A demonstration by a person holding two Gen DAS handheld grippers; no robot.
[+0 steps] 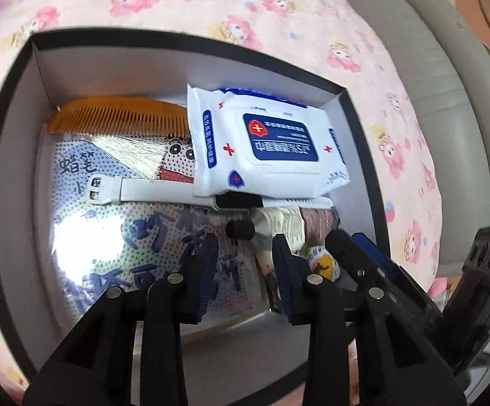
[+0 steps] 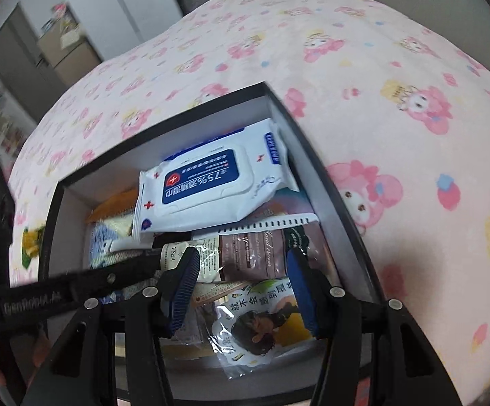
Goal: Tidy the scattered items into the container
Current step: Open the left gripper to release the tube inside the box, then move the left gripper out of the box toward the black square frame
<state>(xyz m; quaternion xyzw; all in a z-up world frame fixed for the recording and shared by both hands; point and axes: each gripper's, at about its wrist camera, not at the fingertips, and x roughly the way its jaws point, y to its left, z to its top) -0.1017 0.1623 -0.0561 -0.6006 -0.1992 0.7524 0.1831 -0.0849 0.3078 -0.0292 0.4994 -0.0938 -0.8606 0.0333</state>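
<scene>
Box (image 1: 18,77) beneath both grippers (image 1: 245,247) (image 2: 241,264), seemingly open.

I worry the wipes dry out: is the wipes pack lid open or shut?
Shut: the lid lies flat against the wipes pack in both views.

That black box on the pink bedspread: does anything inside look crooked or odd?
Yes. The white wet-wipes pack with the blue label lies tilted in the black box, propped on the white watch strap rather than flat. Beneath it the snack packets are piled loosely. Nothing looks spilled or damaged.
</scene>
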